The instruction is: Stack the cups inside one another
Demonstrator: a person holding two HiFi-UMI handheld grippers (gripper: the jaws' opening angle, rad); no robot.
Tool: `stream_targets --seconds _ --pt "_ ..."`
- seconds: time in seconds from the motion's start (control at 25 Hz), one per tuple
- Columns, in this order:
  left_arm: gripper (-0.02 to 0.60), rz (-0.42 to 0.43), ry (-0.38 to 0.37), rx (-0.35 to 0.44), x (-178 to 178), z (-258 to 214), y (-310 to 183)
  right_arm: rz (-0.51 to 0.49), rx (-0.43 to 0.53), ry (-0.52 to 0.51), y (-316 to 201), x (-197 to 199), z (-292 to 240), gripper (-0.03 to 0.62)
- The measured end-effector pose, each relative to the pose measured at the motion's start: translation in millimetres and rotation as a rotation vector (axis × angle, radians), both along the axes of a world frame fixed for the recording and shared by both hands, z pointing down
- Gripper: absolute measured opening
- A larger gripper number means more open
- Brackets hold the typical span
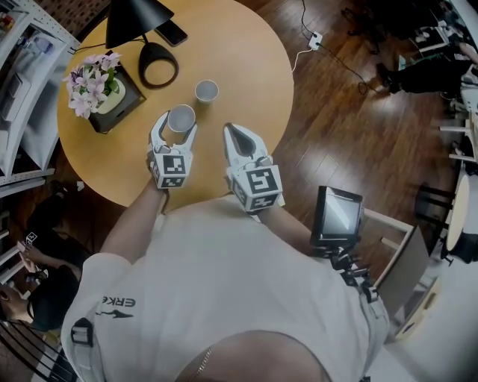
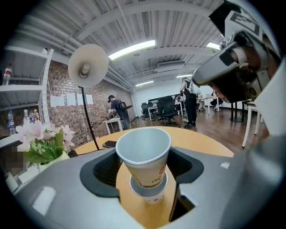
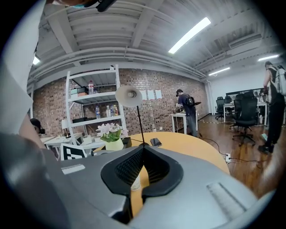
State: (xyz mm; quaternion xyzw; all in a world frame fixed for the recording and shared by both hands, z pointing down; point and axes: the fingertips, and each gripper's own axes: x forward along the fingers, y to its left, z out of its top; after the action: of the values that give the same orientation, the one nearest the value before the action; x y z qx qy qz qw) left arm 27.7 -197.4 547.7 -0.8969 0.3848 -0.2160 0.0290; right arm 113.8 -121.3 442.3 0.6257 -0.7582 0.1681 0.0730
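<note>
A white paper cup (image 1: 181, 116) sits upright between the fingers of my left gripper (image 1: 179, 124), raised over the round wooden table (image 1: 254, 60); the pads press on its sides. In the left gripper view this cup (image 2: 144, 154) fills the middle, and the grey rim of a second cup (image 2: 147, 188) shows just under its base. From the head view that second cup (image 1: 207, 91) stands on the table a little beyond and to the right, apart from the held one. My right gripper (image 1: 237, 136) hovers beside it, shut and empty; its closed pads (image 3: 154, 167) nearly hide a cup (image 3: 134, 182).
A black lamp (image 1: 138, 19) with a ring base (image 1: 158, 66) stands at the table's back, with a phone (image 1: 173, 33) near it. A pot of pink flowers (image 1: 101, 86) sits at the left. A small screen on a stand (image 1: 337, 216) is at my right.
</note>
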Motion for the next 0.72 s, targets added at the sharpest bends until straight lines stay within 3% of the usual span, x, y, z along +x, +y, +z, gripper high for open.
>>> stream_targets --seconds 0.72 --pt "0.333 -0.048 -0.002 -0.098 -3 45 -6 -0.018 -0.052 0.010 -9 3 19 0.014"
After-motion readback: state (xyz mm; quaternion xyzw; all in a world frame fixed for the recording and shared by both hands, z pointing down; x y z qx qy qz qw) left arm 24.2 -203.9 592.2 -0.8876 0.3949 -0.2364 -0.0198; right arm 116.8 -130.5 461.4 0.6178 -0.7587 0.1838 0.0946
